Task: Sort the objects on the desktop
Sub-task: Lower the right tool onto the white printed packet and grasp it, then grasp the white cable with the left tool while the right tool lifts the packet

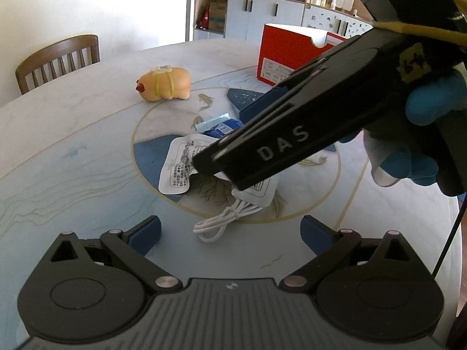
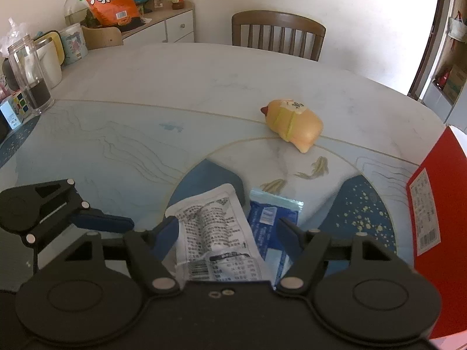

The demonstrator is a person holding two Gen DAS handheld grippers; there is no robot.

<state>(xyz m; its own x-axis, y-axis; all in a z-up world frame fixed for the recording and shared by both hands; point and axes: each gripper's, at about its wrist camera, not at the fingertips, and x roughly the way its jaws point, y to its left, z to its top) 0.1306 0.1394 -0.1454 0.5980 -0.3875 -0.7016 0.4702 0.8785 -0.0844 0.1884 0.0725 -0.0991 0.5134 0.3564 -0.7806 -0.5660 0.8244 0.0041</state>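
On the round marble-patterned table (image 2: pixel 204 67), within its central gold-ringed medallion: one white printed packet (image 2: pixel 213 227), crumpled, lying between the blue fingers of the right gripper (image 2: pixel 229 230), whose jaws stand spread on either side of it; whether the pads touch it cannot be told. Just beside the packet, on its right: one blue sachet (image 2: pixel 268 213), flat, partly under it. In the left wrist view, below the packet: one white coiled cable (image 1: pixel 221 221), near the left gripper (image 1: pixel 230 234), jaws spread wide with nothing between them, above the tabletop. Farther back, apart from the pile: one yellow pig-shaped toy (image 2: pixel 293 124), on its side. At the table's right edge: one red box (image 1: pixel 289 52), upright, open at the top. A blue-gloved hand (image 1: pixel 420 134) holds the right gripper's black body. Wooden chair (image 2: pixel 277 33) behind the table.
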